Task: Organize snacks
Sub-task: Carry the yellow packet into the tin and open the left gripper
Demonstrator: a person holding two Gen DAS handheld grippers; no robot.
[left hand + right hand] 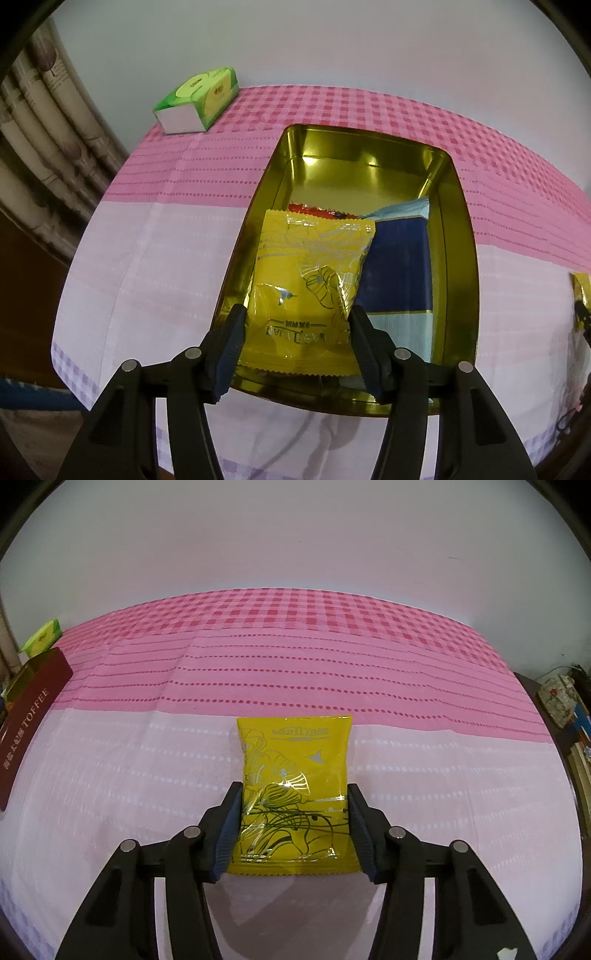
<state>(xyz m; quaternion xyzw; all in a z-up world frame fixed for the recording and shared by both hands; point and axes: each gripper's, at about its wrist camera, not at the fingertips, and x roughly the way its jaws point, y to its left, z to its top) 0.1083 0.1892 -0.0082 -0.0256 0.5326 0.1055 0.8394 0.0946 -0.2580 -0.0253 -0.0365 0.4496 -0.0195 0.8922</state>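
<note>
Our left gripper (297,328) grasps a yellow packet (310,280) over the gold tin (458,258); our right gripper (293,819) clenches a second packet (295,775) near the table's front edge. A crinkly wrapper may slip and miss the tin.

My left gripper (297,343) is matte black plastic, its angular linkage arms pinned with round silver rivets. Each finger carries a dark blue ribbed pad (231,350). My right gripper (293,829) looks the same: black arms, silver rivets, and dark blue ribbed pads (229,834).
</note>
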